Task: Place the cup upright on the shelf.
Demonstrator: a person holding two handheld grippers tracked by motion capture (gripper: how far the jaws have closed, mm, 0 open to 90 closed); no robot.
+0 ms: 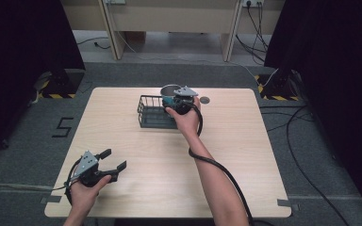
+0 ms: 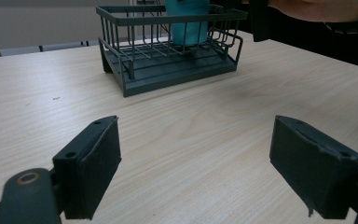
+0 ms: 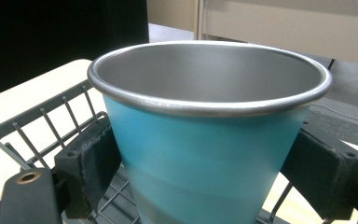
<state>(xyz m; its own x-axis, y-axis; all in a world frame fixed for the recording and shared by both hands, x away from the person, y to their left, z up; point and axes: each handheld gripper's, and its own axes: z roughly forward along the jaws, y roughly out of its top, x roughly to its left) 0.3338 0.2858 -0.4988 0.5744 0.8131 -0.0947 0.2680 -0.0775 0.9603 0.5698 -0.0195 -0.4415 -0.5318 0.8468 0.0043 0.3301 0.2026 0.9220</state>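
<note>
Right claw (image 3: 200, 158) clamped on the teal metal cup (image 3: 205, 140) — held upright over the wire basket (image 1: 153, 113) at the bench's (image 1: 226, 155) far middle, left claw (image 1: 113, 160) spread wide, empty — near-left corner.

**Colours at the basket**

The cup (image 3: 205, 140) between my right gripper's (image 1: 179, 104) black jaws was turquoise outside, bare silver-grey metal inside and on its rim. It stood in the dark grey-green wire basket (image 1: 152, 115). Under the basket, the table (image 1: 226, 155) was pale wood with fine straight grain. Well in front of the basket, my left gripper (image 1: 114, 160) was black with a grey plate.
</note>
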